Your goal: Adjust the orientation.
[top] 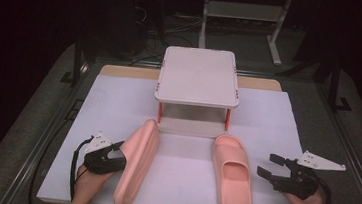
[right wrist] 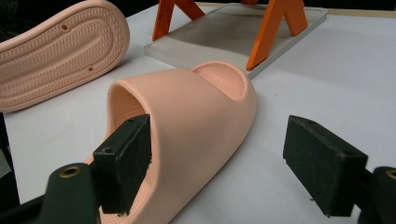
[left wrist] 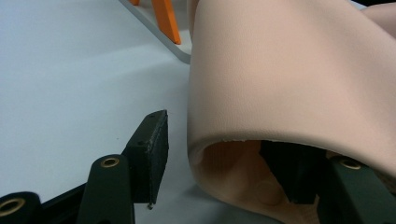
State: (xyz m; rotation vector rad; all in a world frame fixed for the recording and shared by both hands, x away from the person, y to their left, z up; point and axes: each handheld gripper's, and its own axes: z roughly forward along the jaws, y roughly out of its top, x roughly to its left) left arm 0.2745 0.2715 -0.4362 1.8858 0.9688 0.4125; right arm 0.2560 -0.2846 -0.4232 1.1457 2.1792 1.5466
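Note:
Two pink slippers lie on the white table cover [top: 114, 100]. The left slipper [top: 135, 165] [left wrist: 289, 79] stands tilted on its side, with its ribbed sole [right wrist: 60, 51] facing right. My left gripper [top: 119, 154] [left wrist: 215, 140] straddles its strap: one jaw is inside under the strap, the other outside with a visible gap, so it is open. The right slipper [top: 232, 179] [right wrist: 196, 112] lies flat, sole down. My right gripper [top: 265, 164] [right wrist: 219, 128] is just to its right, open and pointing at its side, with nothing held.
A small white stand [top: 199, 76] on orange legs [left wrist: 166, 21] sits at the back middle, its grey base plate [right wrist: 233, 32] just behind the slippers' toes. The table's near edge runs close under both hands. Dark floor and a metal frame lie beyond the table.

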